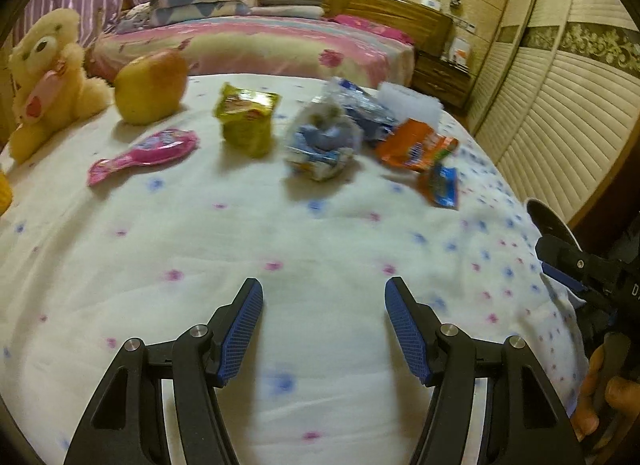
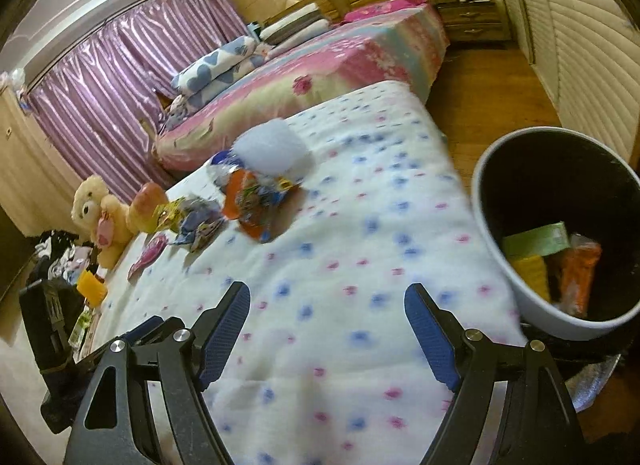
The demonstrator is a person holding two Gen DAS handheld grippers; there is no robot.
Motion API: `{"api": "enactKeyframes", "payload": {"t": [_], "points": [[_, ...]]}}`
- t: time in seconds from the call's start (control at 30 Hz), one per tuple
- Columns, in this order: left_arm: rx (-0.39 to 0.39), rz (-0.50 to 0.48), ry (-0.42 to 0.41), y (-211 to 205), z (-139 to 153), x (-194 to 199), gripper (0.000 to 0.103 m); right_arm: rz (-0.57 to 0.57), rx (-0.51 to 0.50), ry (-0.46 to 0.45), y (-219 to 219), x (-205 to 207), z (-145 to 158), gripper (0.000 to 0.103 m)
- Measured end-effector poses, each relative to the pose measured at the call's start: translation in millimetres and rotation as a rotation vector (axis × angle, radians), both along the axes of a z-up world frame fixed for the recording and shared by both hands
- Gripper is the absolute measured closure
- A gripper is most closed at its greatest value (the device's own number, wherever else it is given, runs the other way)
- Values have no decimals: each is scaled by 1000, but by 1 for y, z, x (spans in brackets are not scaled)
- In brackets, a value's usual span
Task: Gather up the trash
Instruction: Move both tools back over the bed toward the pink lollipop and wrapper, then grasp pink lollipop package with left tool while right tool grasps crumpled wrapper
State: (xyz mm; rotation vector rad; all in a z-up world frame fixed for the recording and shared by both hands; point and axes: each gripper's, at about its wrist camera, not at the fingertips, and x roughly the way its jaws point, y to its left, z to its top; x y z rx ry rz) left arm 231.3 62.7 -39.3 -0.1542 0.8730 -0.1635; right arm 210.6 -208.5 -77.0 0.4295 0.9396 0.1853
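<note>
Both hand-held grippers hover over a flower-dotted quilt (image 1: 320, 233), each empty with its blue pads spread wide. Ahead of the left gripper (image 1: 324, 325), litter lies in a loose row across the quilt: a yellow-green snack bag (image 1: 246, 121) standing upright, a crumpled blue-and-white wrapper (image 1: 320, 145) beside it, and to the right an orange packet (image 1: 416, 145) lying flat, its long axis running toward the quilt's right edge. Motion blur smears all printing; no brand or word is legible on any pack. Left of the trash sit a pink hand mirror (image 1: 144, 155), a pear-shaped plush (image 1: 152, 85) and a teddy bear (image 1: 44, 81). To the right of the right gripper (image 2: 326, 329), a bin (image 2: 500, 265) tilts its mouth toward the camera, holding green, yellow and orange packaging, partly lost in shadow. A white block (image 2: 276, 153) behind the pile is too blurred to identify. The left view's edge cuts off the other gripper and some fingers (image 1: 592, 397).
</note>
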Motion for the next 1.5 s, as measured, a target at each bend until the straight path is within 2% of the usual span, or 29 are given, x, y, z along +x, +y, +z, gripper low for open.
{"api": "enactKeyframes", "payload": {"t": [0.2,0.6,0.77,0.97,1.07,1.37,1.5], "points": [[-1,46,4,33,5,5,40,59,7,5,33,13,-2,22],[54,102,4,83,4,21,39,184,13,0,97,38,-3,22],[84,101,14,98,1,39,34,223,2,-1,117,49,-5,22],[110,104,25,115,-3,65,33,239,-5,-3,133,63,-9,22],[134,109,32,119,-6,80,30,246,-12,-2,140,71,-11,22],[154,85,44,124,-18,115,30,257,-35,23,156,99,-22,22],[155,61,44,123,-20,121,33,251,-49,20,159,107,-24,22]]}}
